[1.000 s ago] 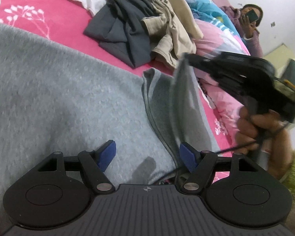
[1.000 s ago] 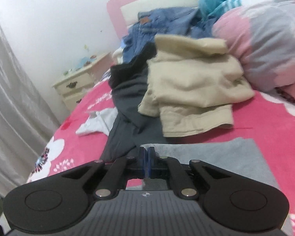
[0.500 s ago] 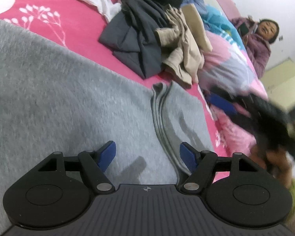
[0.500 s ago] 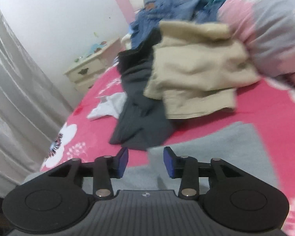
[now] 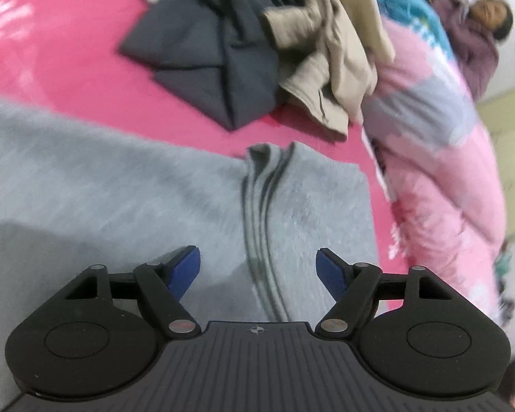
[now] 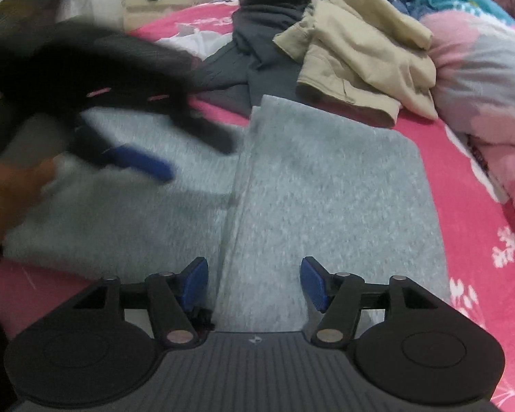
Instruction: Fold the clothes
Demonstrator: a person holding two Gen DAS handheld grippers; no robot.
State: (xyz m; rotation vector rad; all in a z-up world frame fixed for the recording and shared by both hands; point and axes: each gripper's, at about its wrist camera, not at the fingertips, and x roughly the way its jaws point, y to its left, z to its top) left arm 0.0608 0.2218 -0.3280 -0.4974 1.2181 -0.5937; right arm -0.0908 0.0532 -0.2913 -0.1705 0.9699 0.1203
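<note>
- The left tool [image 6: 127, 158] shows as a dark blur at the left of the right wrist view, over the broad left part of the grey garment [image 5: 120, 199]. Its blue pads stand apart with nothing between them, so it looks free to reach for a new hold.
- The grey garment lies flat on the pink bed sheet [image 5: 68, 44], in front of both tools. A narrower panel [image 6: 326, 189] lies folded over on the right, and its straight edge runs up the middle, likely so the piece narrows before the next fold.
- The right tool [image 6: 254, 283] hovers over the near end of that folded panel. Its jaws are opening, and the cloth lies below the pads rather than pinched between them.
- Beyond the garment's far edge sit a dark garment [image 6: 257, 34] and a beige garment [image 6: 360, 51], heaped apparently as pieces awaiting folding; they leave little room that way.
- To the right, bare sheet runs along the panel's edge up to the pink quilt [image 6: 480, 68], a modest strip for moving.
</note>
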